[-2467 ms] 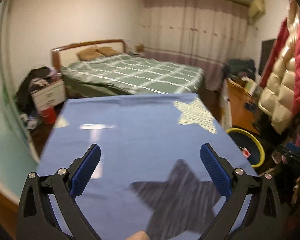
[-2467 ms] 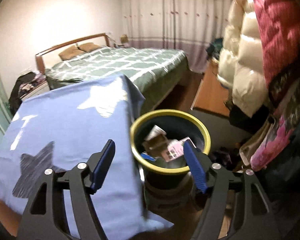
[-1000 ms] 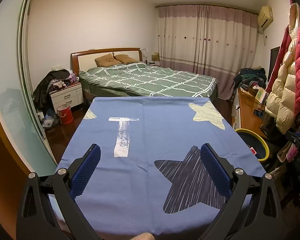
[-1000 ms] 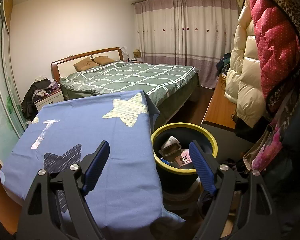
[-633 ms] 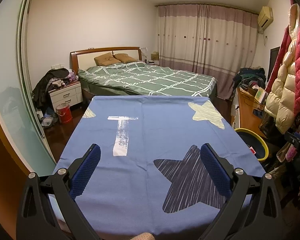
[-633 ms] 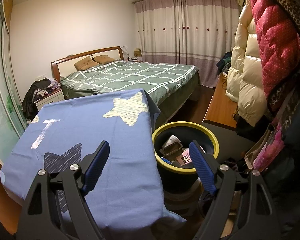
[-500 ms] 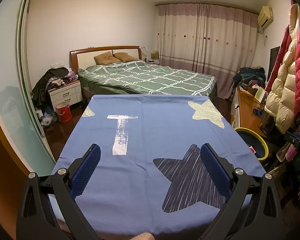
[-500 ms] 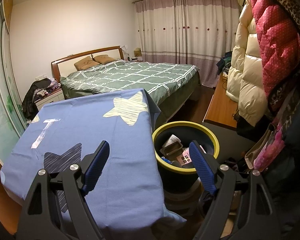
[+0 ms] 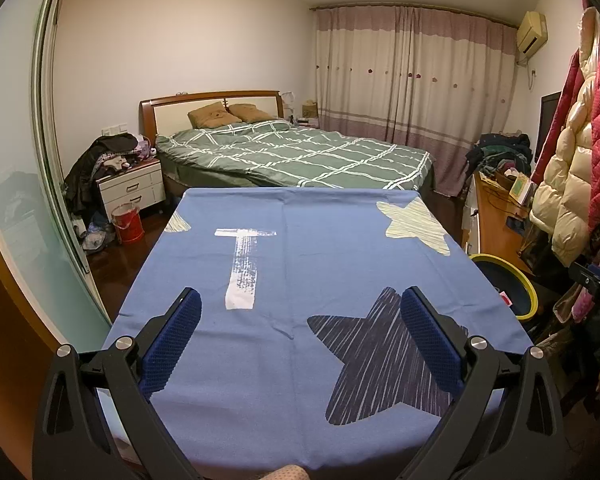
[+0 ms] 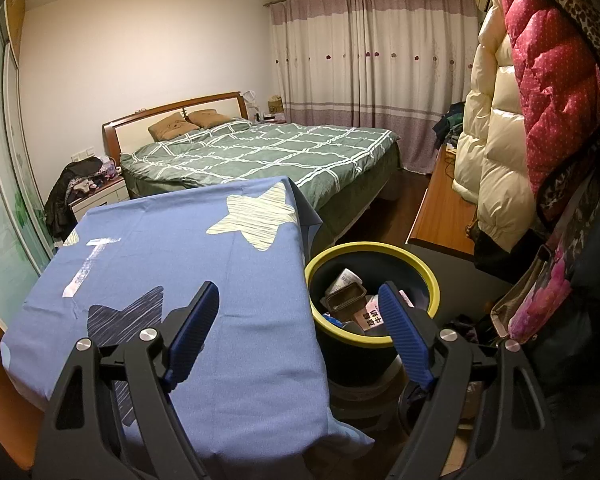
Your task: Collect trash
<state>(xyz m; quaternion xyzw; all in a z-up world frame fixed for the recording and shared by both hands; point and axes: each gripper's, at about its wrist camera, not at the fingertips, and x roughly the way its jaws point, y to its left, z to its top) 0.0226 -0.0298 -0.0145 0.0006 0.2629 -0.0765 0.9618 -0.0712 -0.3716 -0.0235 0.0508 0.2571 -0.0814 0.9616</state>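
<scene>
Above smooth blue star-printed cloth (image 9: 300,264), both ribbed-padded grippers, left gripper (image 9: 300,334) and right gripper (image 10: 300,320), spread, empty.

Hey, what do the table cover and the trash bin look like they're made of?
Table cover: woven fabric, matte; it creases and drapes over the edge. Trash bin: probably plastic, with a smooth dark wall and a yellow rim showing a slight sheen.

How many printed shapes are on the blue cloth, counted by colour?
Dark navy star: 1
Pale yellow stars: 2, one whole and one partly visible at the cloth's left edge
White T shape: 1
Total: 4 on the blue cloth
</scene>
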